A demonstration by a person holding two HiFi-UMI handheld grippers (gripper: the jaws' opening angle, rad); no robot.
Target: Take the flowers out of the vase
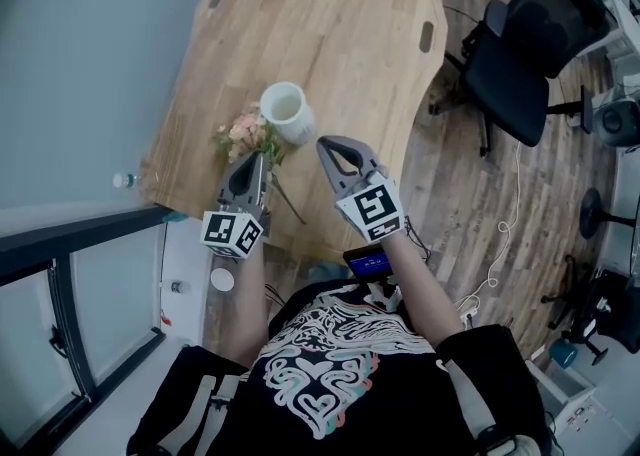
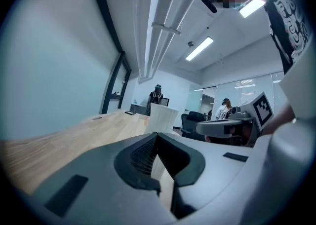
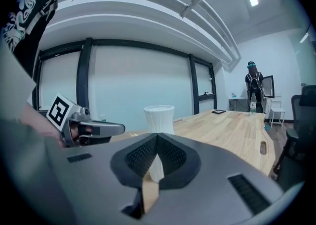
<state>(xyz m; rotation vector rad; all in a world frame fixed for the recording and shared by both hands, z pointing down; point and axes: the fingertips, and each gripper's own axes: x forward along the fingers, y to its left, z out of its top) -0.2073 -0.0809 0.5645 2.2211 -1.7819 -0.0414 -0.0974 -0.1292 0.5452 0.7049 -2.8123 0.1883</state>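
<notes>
While head view has the flowers (image 1: 245,134) lying on the table (image 1: 340,24) beside the white vase (image 1: 287,112), at the tip of the left gripper (image 1: 250,164), left gripper view shows its jaws pressed together, empty, and right gripper view shows the right gripper (image 3: 157,141) likewise closed on nothing.

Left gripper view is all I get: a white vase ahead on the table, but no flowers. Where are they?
Observer: Head view shows the flowers out of the vase, apparently lying on the table beside it, next to the left gripper.
Operator: Anything in the vase?
Observer: No stems show in its mouth.
Operator: Right gripper?
Observer: Shut, nothing between its jaws.
</notes>
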